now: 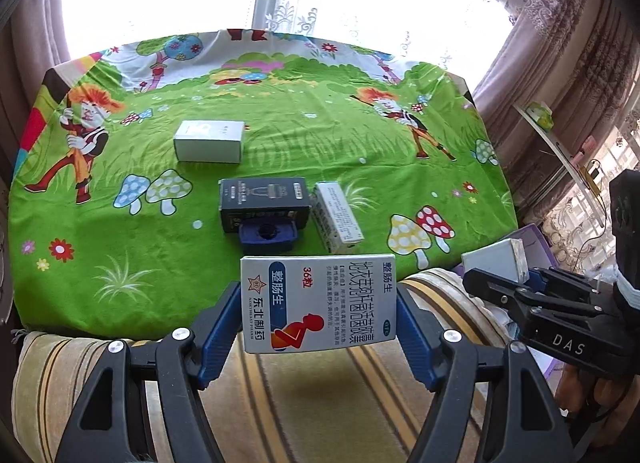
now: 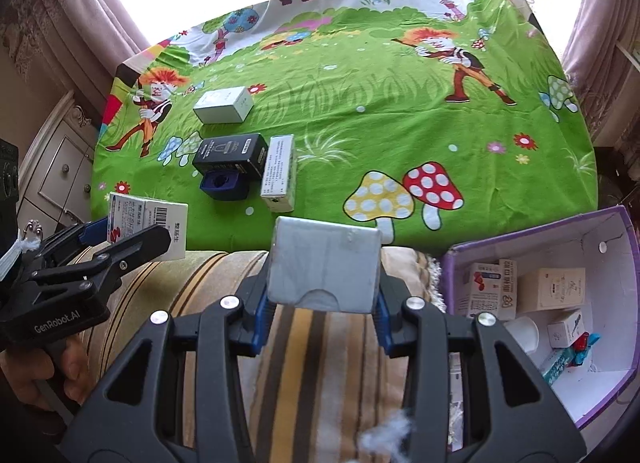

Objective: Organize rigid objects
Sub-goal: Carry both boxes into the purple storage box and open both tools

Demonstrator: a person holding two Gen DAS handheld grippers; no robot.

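Medicine carton (image 1: 319, 303): flat glossy card, white and blue print; my left gripper (image 1: 319, 313) is clamped on its two side edges, holding it just off the near edge of the green tablecloth (image 1: 360, 135).
Grey box (image 2: 325, 265): matte, scuffed block with a thumb notch; my right gripper (image 2: 322, 303) pinches its sides, also at the cloth's near edge.
On the cloth: white box (image 1: 209, 141) farthest in; black box (image 1: 264, 199) with a blue tray (image 1: 269, 236) against it; narrow white carton (image 1: 338, 217) just beside them.
Purple bin (image 2: 536, 235): cardboard, beside the cloth's near corner, holding small cartons.
Below: striped cushion (image 2: 288, 343), soft.
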